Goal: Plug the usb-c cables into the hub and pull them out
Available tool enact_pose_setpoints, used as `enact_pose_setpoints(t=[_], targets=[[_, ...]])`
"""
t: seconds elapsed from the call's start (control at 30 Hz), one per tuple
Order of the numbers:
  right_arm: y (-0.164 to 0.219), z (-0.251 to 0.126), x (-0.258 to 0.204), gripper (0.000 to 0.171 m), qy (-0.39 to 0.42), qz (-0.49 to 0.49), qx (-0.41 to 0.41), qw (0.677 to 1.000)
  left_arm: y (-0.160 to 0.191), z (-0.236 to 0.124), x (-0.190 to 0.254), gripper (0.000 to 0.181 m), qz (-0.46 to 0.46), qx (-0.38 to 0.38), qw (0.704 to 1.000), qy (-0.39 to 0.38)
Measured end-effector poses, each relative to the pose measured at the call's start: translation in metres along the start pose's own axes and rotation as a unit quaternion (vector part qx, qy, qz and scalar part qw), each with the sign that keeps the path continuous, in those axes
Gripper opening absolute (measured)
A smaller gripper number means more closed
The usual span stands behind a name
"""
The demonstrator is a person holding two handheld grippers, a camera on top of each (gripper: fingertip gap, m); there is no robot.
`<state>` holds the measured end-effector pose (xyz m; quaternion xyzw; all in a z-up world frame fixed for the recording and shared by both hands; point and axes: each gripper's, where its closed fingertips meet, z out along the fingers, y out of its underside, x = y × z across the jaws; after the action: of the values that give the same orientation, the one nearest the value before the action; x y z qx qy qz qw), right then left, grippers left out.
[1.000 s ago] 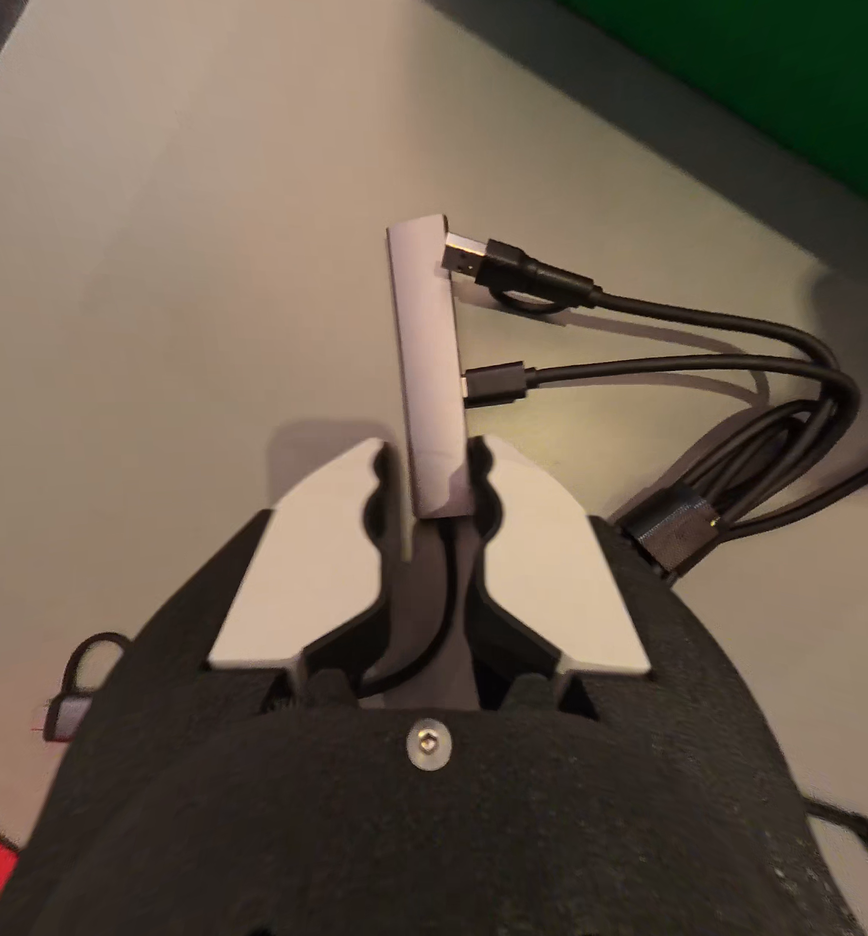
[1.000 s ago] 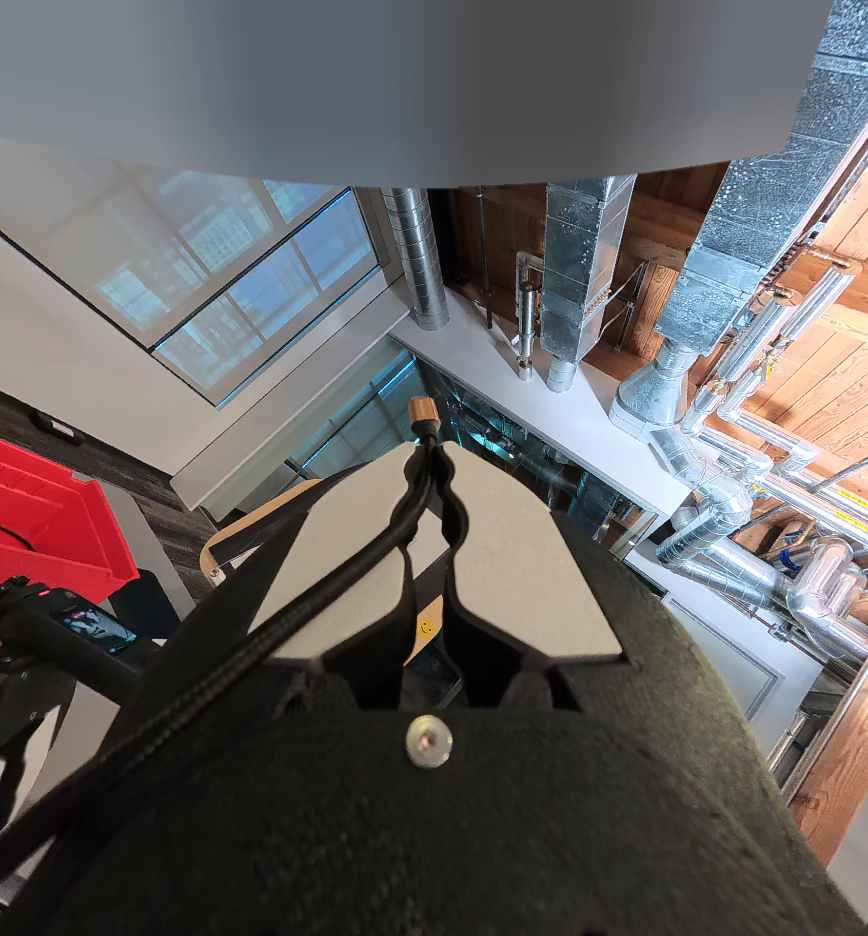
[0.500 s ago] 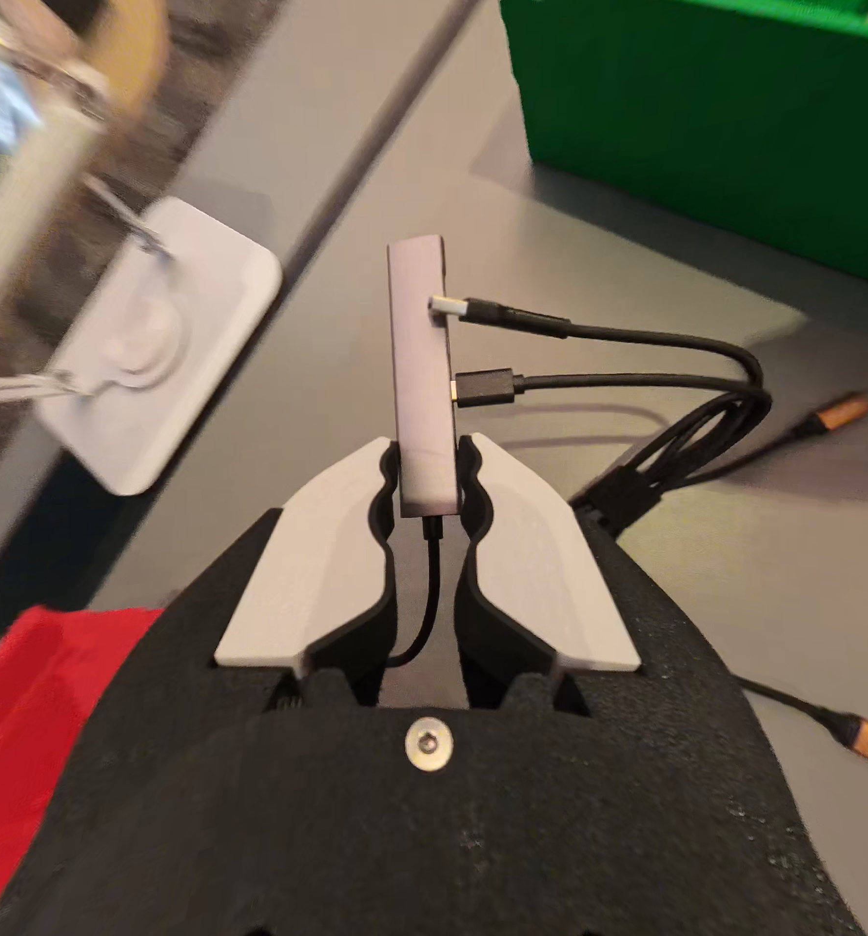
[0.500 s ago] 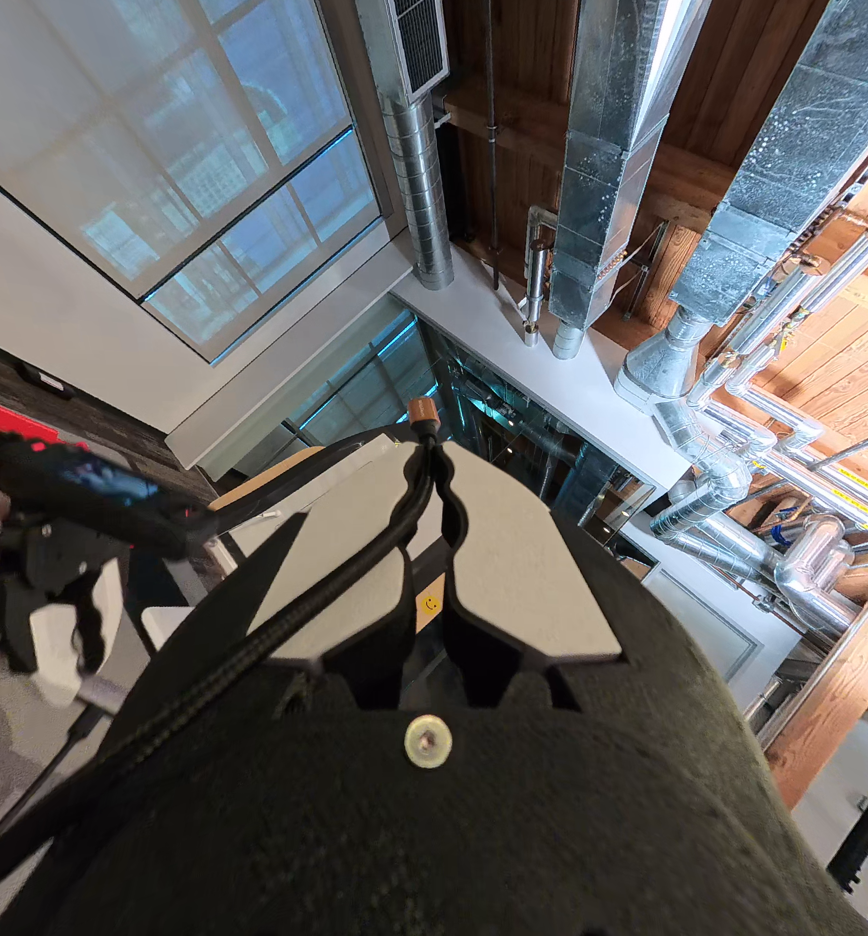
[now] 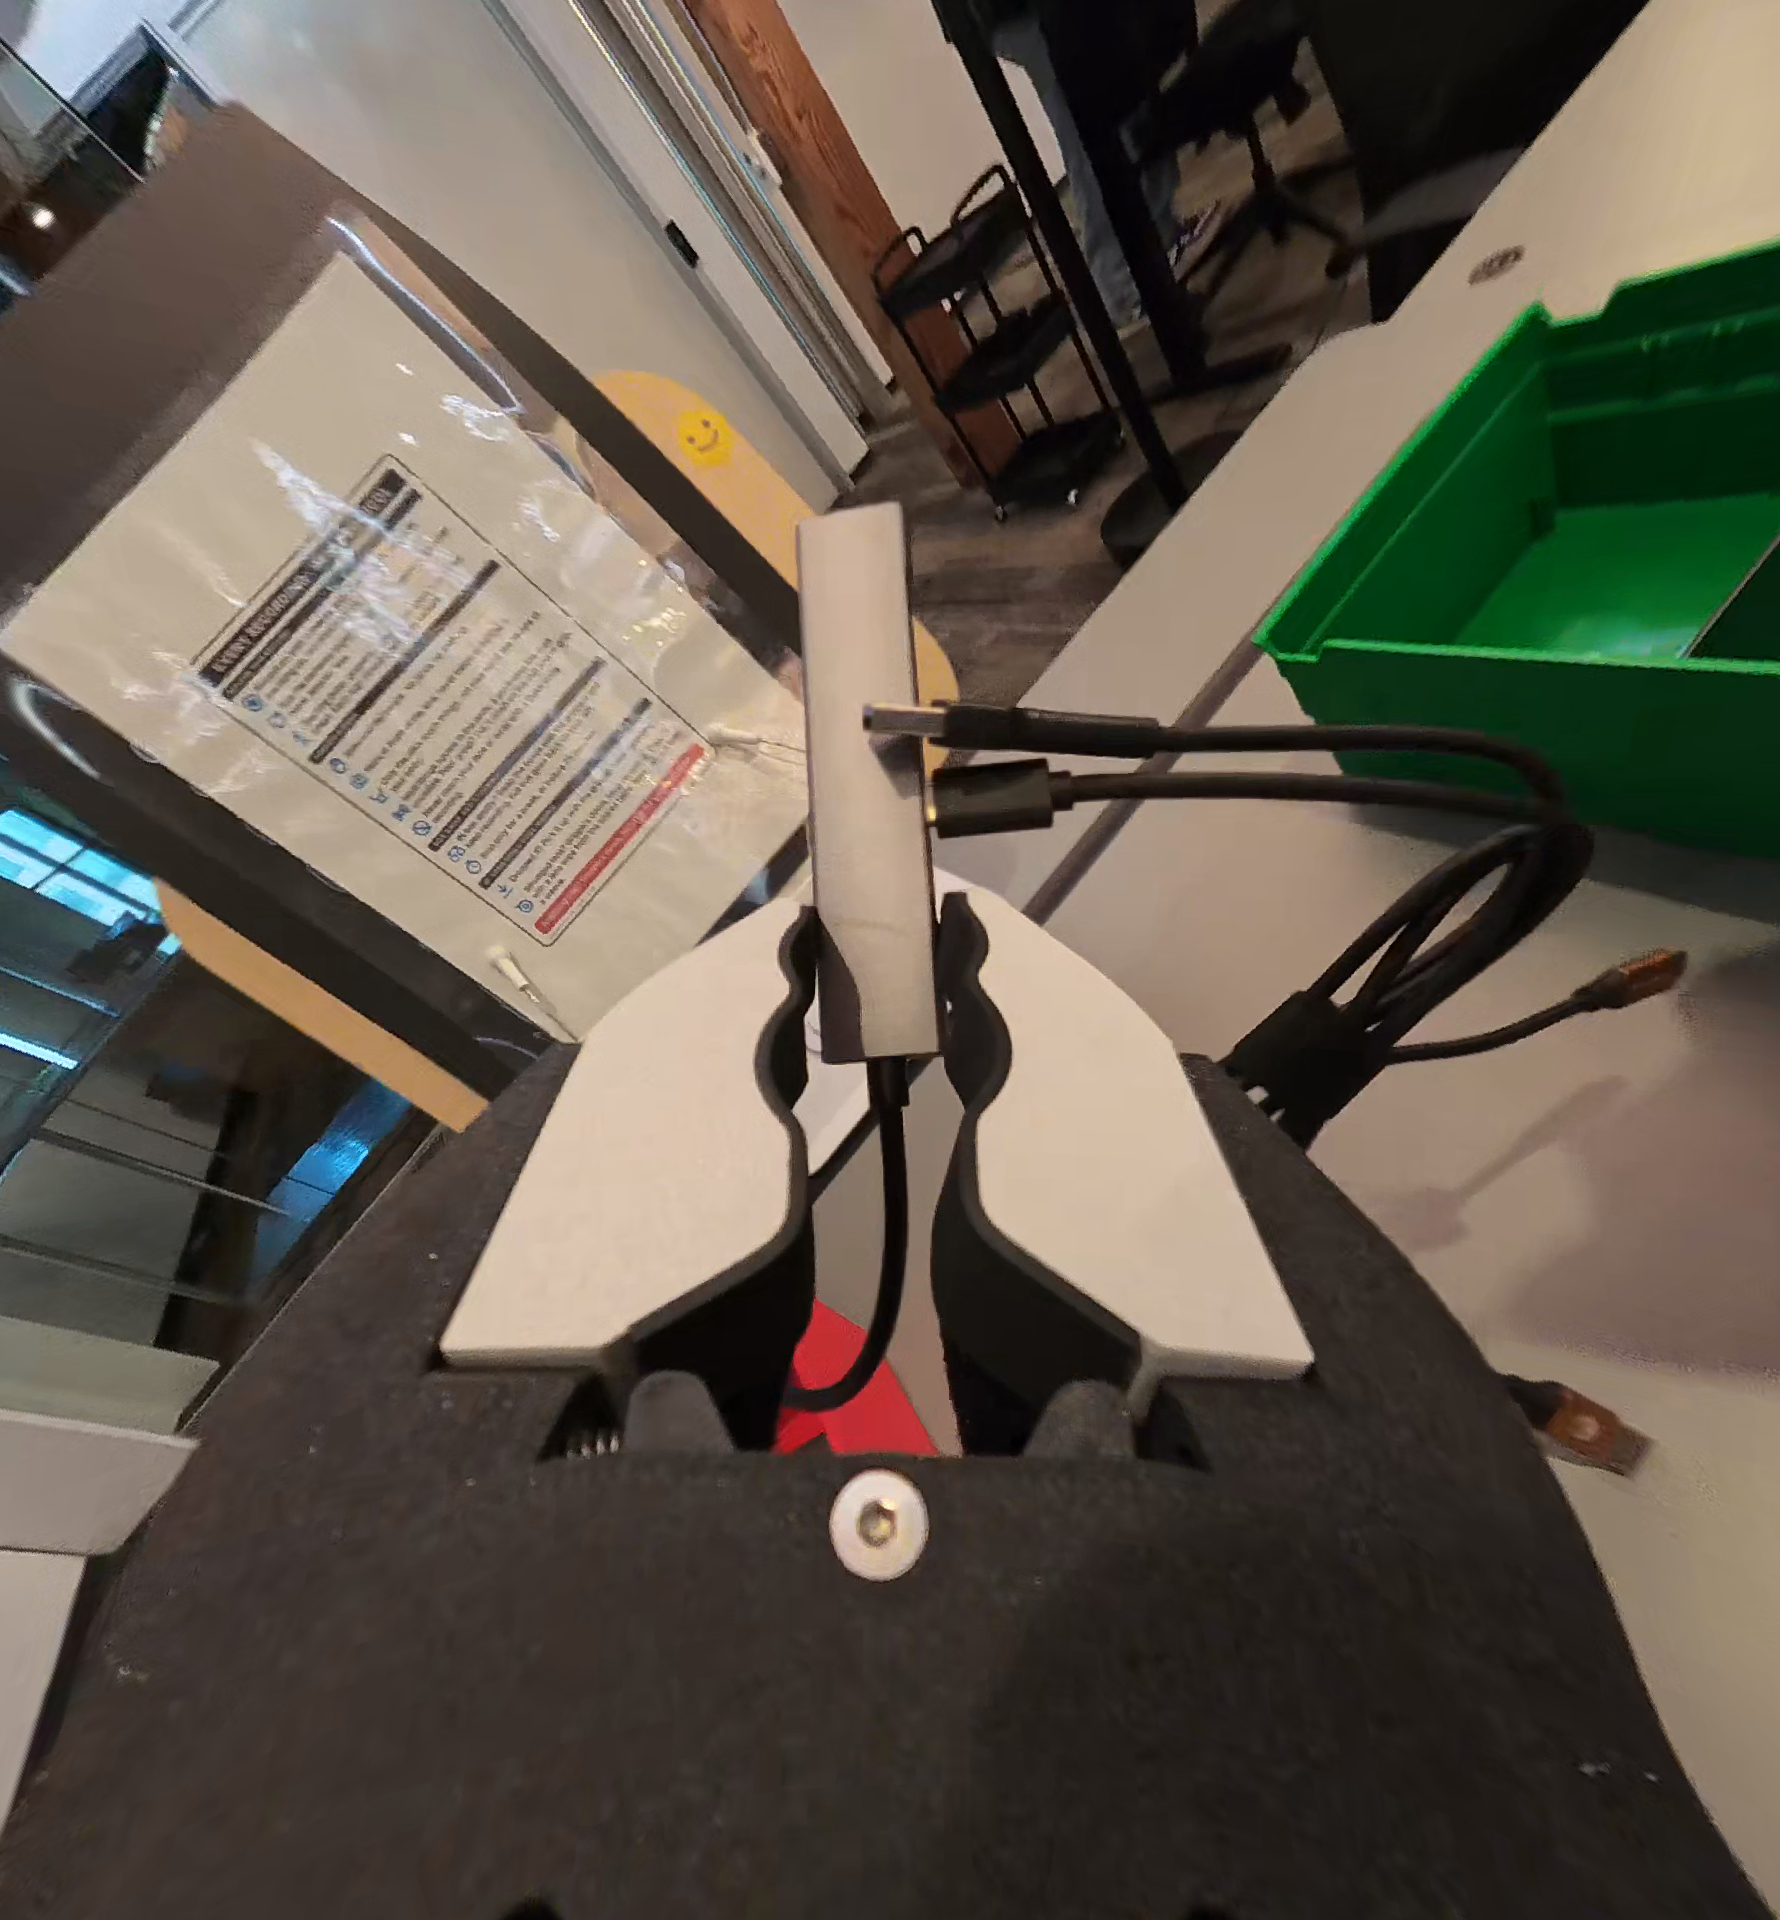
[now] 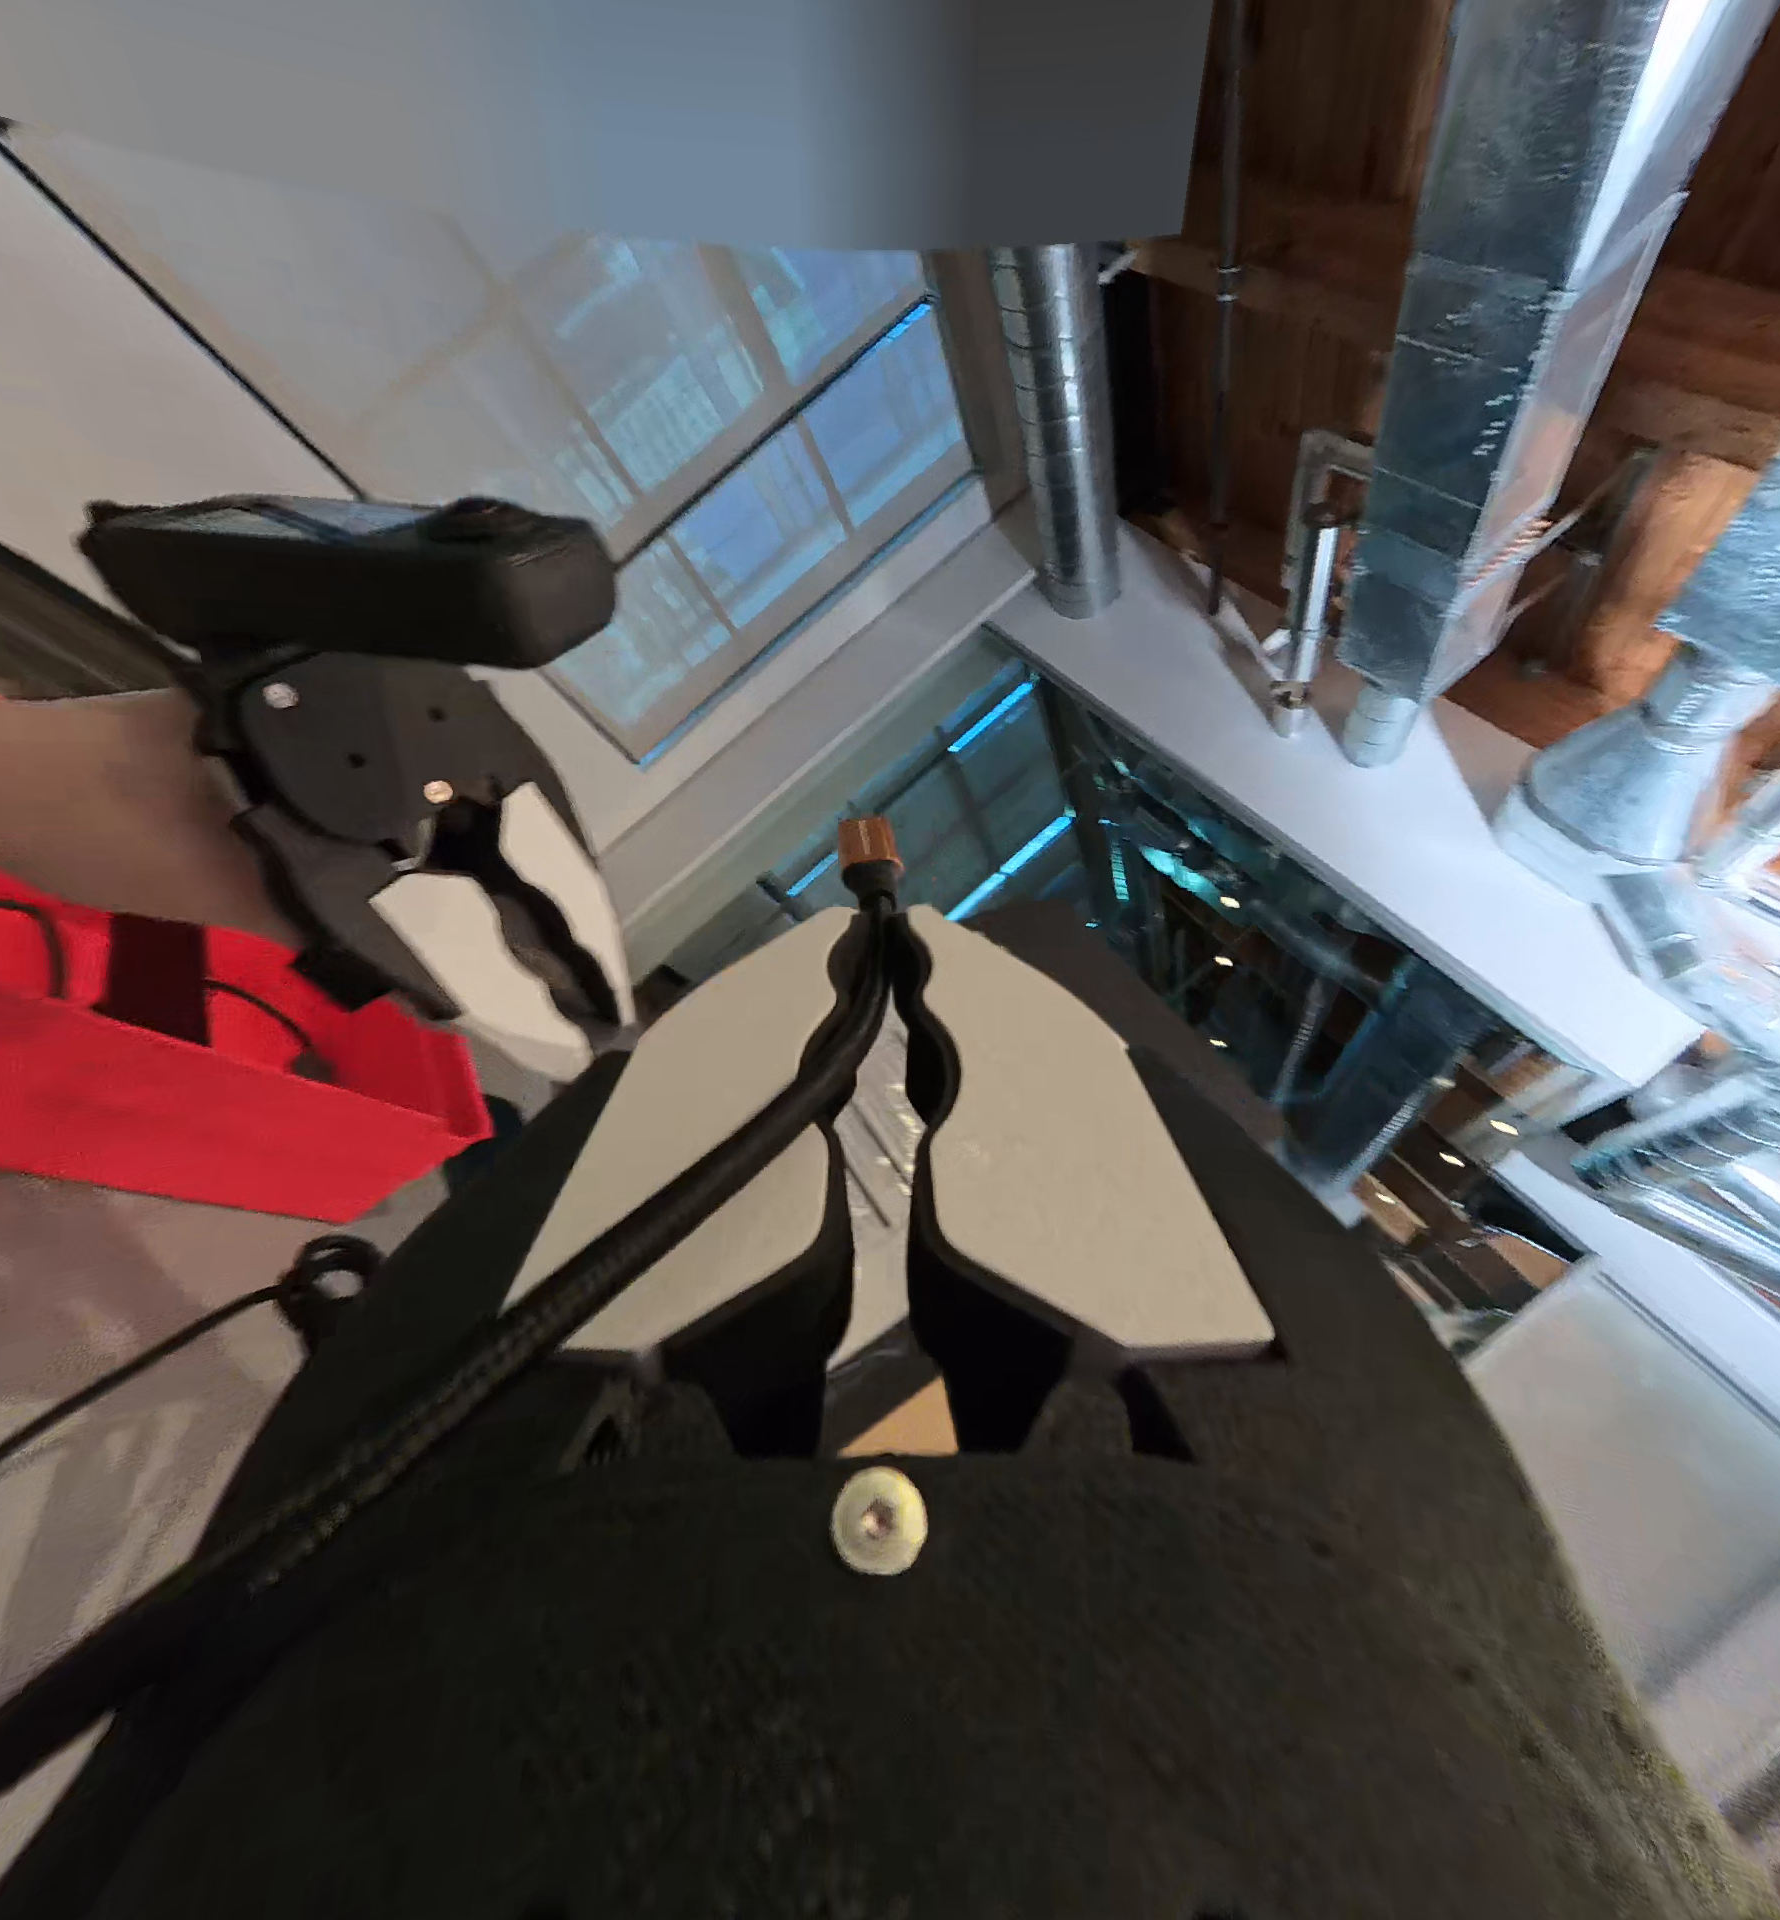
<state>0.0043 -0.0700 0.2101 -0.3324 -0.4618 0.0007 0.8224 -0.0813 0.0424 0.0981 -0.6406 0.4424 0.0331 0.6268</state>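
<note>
1. Your left gripper [image 5: 878, 961] has its two grey fingers closed on the lower end of the slim grey metal hub [image 5: 863, 769], which stands upright above the fingertips, lifted clear of the pale grey table [image 5: 1551, 1164].
2. The hub's own thin black lead [image 5: 881, 1236] drops from its bottom end down between the fingers.
3. Two black-cabled plugs meet the hub's right edge: the upper silver-tipped plug [image 5: 1000, 724] and, just below it, the lower black plug [image 5: 995, 798]. You cannot tell how deep either one sits.
4. Their cables run right into a bundled black coil [image 5: 1385, 966] on the table, near the green plastic bin [image 5: 1634, 582].
5. Two loose copper-coloured plugs [image 5: 1644, 971] lie on the table to the right.
6. Your right gripper [image 6: 873, 925] is clamped on a black braided cable [image 6: 657, 1226]; its copper-coloured plug end [image 6: 869, 844] sticks out just past the fingertips, pointing up toward the ceiling.
7. In the right wrist view, the left gripper [image 6: 543, 945] shows to the left, in front of a red plastic bin [image 6: 190, 1081].
</note>
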Motion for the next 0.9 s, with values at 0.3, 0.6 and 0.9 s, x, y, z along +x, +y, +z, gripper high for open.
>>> enact_pose_setpoints(t=[0.3, 0.6, 0.9], targets=[[0.015, 0.022, -0.015, 0.004, -0.029, 0.069, -0.004, 0.997, -0.036, -0.043, -0.026, 0.022, -0.016, 0.104, 0.994, -0.042], [0.017, 0.029, -0.01, 0.004, 0.034, 0.021, -0.006, 0.999, -0.058, -0.065, -0.023, 0.022, -0.137, 0.204, 0.967, 0.061], [0.01, 0.033, -0.014, 0.005, 0.04, 0.017, -0.003, 0.999, -0.064, -0.072, -0.023, 0.022, -0.127, 0.222, 0.965, 0.057]])
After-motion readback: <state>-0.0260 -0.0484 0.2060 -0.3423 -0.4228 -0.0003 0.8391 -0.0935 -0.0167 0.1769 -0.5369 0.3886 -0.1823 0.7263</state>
